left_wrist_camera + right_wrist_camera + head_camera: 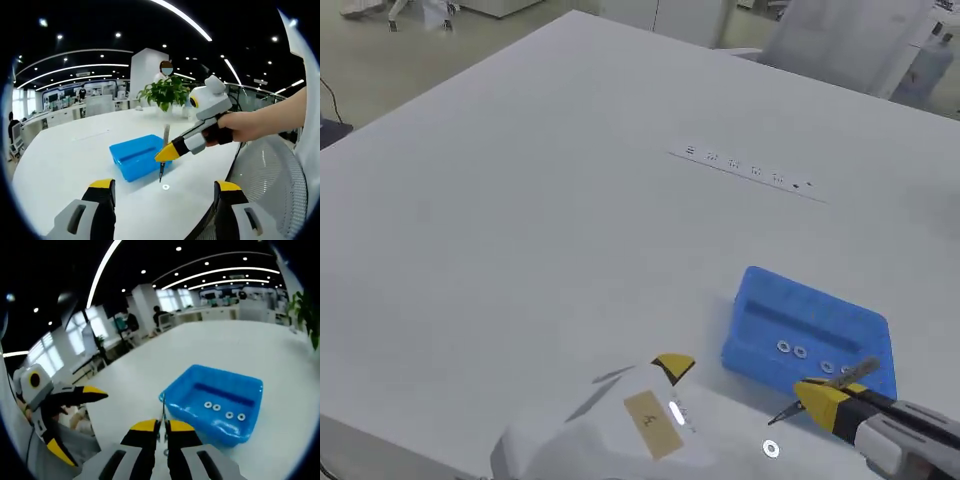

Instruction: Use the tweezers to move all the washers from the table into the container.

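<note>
From where I stand, the blue container (760, 300) sits at the lower right of the head view, on the white table (570, 200). Four washers (800, 351) lie in a loose row on its floor, nearer to the front wall. One loose washer (771, 449) lies on the table at the bottom edge of the frame. It is just below the container and does not touch it.

The right gripper (820, 396) comes in from the lower right corner. Its two yellow-tipped fingers are pressed together and pinch the tweezers (856, 373) somewhere along the middle of their length. In the left gripper view the tweezers stand almost upright at the centre of the frame, with the dark point down. The point is just above the loose washer and a little to its left. I cannot tell if the point touches the table. A hand (240, 125) holds this gripper from the right side of that frame, and a green plant (167, 92) stands behind it at the upper centre.

The left gripper (164, 184) has its fingers spread wide, one at the lower left and one at the lower right of its own view. In the right gripper view it is at the left edge, also with the jaws apart. In the head view it is at the bottom centre, to the left of the loose washer.
</note>
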Available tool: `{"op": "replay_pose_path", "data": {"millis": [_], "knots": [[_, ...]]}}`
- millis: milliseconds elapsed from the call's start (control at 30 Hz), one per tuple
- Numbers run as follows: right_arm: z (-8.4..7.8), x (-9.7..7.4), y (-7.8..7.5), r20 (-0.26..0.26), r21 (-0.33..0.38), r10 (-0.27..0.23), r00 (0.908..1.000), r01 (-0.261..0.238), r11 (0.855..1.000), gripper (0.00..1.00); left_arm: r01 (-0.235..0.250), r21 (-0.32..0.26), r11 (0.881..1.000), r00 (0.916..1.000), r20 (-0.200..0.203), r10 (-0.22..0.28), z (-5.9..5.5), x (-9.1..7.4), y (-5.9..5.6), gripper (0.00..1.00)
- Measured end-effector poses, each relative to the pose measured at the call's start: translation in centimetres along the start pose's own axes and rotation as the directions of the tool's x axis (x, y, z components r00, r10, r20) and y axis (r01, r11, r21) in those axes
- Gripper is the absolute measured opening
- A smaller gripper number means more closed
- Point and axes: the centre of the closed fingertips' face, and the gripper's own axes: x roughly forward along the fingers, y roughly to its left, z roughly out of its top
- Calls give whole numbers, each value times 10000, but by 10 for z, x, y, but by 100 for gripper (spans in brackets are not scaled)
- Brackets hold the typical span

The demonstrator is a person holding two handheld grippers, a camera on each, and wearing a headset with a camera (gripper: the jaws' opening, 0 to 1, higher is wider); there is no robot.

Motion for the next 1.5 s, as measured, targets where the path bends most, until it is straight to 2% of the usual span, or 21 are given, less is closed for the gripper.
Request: {"op": "replay_pose_path", "data": {"millis": [233, 533, 567, 733, 800, 967, 1067, 1233, 1333, 1433, 1500], "knots": [[-9, -1, -9, -166, 243, -139, 9998, 143, 9996, 4, 36, 30, 10000, 10000, -36, -36, -1, 0, -1, 81], [-18, 1, -10, -450, 208, -85, 9990, 94, 9997, 4, 21, 27, 10000, 10000, -64, -21, -1, 0, 0, 81], [-17, 1, -10, -356, 153, -83, 9993, 89, 9998, 4, 22, 25, 10000, 10000, -62, -22, -1, 0, 0, 81], [-18, 2, 0, -496, -510, -37, 9988, 11, 9987, 4, 25, 33, 10000, 10000, -81, -25, -2, 0, 0, 81], [-19, 3, 6, -608, -1067, 22, 9981, -87, 9943, 4, 33, 41, 10000, 10000, -92, -33, -2, 0, 0, 81], [-26, 5, 12, -1060, -1992, 137, 9943, -347, 9793, 5, 44, 53, 10000, 9999, -108, -44, -2, 0, -1, 81], [-27, 7, 13, -1222, -2655, 65, 9925, -390, 9633, 5, 54, 61, 10000, 9999, -135, -54, -2, 0, -1, 80], [-27, 8, 11, -1324, -2917, -61, 9912, -331, 9559, 3, 48, 59, 10000, 9999, -146, -48, -2, 1, -1, 80], [-27, 9, 14, -1472, -3367, -84, 9891, -422, 9407, 3, 35, 53, 10000, 9999, -132, -34, -2, 1, -1, 80], [-26, 8, 14, -1472, -3408, -164, 9890, -352, 9395, 3, 7, 31, 10000, 9999, -127, -7, -2, 1, 0, 80], [-19, 6, 15, -1277, -3327, -124, 9917, -311, 9425, 3, -6, 39, 10000, 9999, -119, 6, -2, 1, 0, 80]]}}
